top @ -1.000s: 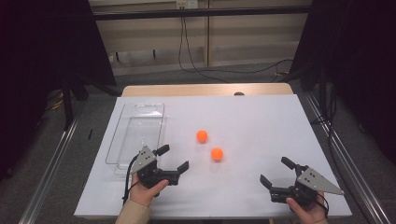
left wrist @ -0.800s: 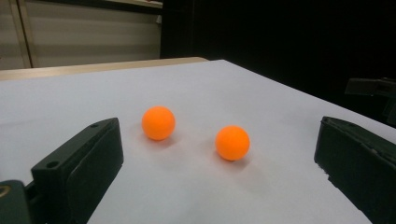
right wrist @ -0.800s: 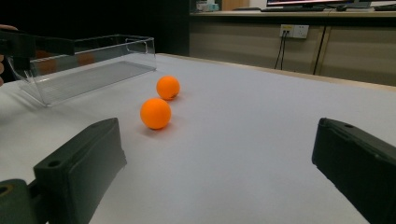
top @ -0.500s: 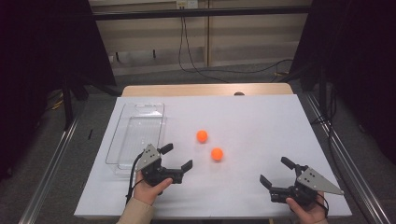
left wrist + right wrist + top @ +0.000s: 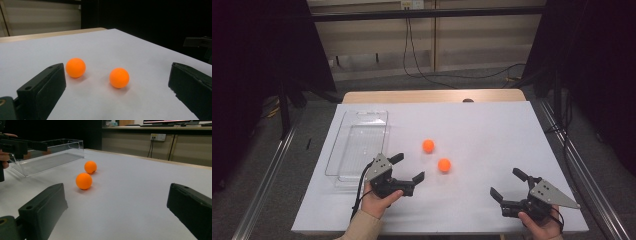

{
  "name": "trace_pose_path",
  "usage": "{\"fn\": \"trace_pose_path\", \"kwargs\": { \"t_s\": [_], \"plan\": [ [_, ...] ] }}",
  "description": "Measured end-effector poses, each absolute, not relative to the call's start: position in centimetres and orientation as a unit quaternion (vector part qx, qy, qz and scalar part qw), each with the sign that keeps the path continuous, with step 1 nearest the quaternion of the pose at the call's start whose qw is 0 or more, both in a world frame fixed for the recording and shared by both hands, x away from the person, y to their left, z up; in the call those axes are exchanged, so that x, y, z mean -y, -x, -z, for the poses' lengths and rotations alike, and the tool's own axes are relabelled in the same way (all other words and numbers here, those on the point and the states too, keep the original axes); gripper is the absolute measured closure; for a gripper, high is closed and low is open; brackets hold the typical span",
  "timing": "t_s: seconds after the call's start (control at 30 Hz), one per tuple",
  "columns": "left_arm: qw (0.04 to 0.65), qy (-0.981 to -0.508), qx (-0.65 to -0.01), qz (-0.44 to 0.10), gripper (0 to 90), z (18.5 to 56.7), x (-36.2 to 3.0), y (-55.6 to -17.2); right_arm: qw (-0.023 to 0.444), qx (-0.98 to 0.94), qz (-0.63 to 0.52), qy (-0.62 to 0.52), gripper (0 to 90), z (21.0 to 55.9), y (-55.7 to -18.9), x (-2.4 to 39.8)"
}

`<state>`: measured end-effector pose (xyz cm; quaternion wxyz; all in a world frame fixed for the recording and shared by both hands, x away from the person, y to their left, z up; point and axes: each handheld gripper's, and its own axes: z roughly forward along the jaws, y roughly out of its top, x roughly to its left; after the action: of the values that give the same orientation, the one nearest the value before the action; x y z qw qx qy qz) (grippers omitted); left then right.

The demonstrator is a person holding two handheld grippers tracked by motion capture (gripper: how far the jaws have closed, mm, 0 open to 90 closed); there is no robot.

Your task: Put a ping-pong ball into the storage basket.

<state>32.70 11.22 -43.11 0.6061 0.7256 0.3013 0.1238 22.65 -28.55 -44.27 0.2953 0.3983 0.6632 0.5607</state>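
Two orange balls lie on the white table, one farther back [image 5: 428,145] and one nearer [image 5: 444,165]. My left gripper [image 5: 409,167] stands open just left of the nearer ball, with its jaws turned toward both balls. Between those jaws, in the left gripper view, lie the far ball [image 5: 75,67] and the near ball [image 5: 119,77], untouched. At the front right my right gripper [image 5: 504,182] is open and holds nothing. Its view has the near ball [image 5: 84,181] and the far ball [image 5: 90,167] ahead.
A clear plastic tray [image 5: 357,150] lies along the table's left side, just behind my left hand, with nothing in it [image 5: 50,157]. The white sheet [image 5: 492,130] covers the table up to a bare wooden strip at the back [image 5: 432,96]. Metal rails run on the floor on both sides.
My left gripper has shifted a little to the right, toward the nearer ball. The right gripper and both balls have stayed put.
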Motion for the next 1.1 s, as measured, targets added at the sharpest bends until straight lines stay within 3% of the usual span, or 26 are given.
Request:
{"fn": "trace_pose_path", "kwargs": {
  "t_s": [1.1],
  "plan": [
    [0.596, -0.739, -0.291, -0.119, 1.2, 43.2, -9.2, -33.6, 0.293, -0.664, -0.561, -0.397, 1.6, 44.3, -22.7, 28.5]
  ]
}}
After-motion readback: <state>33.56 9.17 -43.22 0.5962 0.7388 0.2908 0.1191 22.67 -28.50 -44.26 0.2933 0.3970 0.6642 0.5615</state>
